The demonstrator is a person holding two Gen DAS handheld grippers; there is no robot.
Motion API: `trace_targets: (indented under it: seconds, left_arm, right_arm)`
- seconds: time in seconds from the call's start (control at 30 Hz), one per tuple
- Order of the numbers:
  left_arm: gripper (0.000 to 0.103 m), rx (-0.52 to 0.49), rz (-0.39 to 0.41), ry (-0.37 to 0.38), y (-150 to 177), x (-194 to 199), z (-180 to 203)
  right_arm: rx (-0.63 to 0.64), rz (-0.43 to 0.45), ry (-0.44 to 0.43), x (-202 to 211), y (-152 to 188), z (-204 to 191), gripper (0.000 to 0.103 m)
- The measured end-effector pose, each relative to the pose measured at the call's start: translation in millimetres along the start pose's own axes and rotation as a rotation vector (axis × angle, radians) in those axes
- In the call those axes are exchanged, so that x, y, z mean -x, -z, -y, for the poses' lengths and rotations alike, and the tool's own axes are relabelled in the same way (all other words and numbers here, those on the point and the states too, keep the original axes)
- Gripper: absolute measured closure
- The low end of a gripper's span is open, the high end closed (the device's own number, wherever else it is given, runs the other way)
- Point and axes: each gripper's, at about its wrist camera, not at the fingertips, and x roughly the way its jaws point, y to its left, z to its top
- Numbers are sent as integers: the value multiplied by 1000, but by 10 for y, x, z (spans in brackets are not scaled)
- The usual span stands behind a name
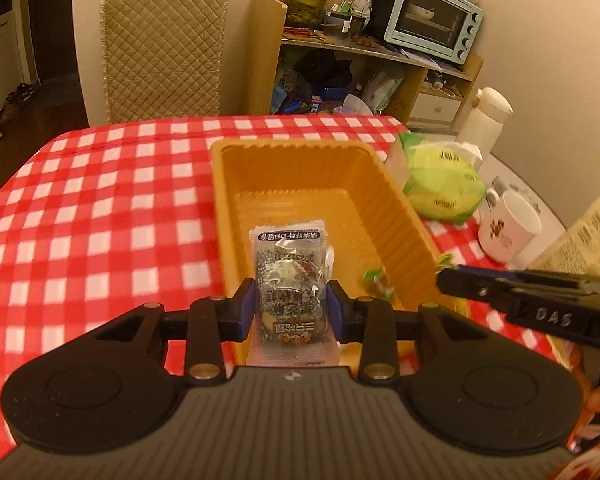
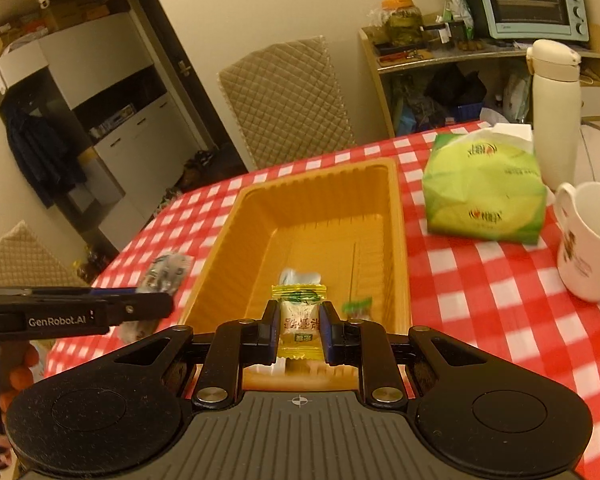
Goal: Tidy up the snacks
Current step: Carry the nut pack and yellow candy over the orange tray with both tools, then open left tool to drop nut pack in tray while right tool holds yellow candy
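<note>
Orange plastic tray point(image 2: 396, 216) on checked tablecloth point(image 1: 100, 208); one small green sweet point(image 2: 358, 307) already inside. Left gripper point(image 1: 291, 304) pinching grey snack packet point(image 1: 290, 280), right gripper point(image 2: 300, 328) pinching yellow candy packet point(image 2: 300, 320), both over near end. Advisable: lower inside walls, then release. Tray's near rim hidden behind grippers; packet print illegible.

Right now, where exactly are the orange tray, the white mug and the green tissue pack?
orange tray point(image 2: 400, 216): right wrist view, on its right rim.
white mug point(image 2: 592, 256): right wrist view, on its outer wall.
green tissue pack point(image 2: 484, 196): right wrist view, on its front face.
</note>
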Motion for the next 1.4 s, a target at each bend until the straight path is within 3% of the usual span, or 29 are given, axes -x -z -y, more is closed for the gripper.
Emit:
trace_targets:
  seconds: [0.33,0.73,1.4]
  left_arm:
    - [69,-27,-12,-31,-501,-616,127]
    - [69,-58,-70,-99,-533,-1168,100]
    - [69,-41,-52,-86,-507,-1002,19]
  right_arm:
    - [-31,-15,23,-483,-375,168,82]
    - [-31,-29,57,-737,-421,269,82]
    - [-47,-23,52,-737,-464,315,82]
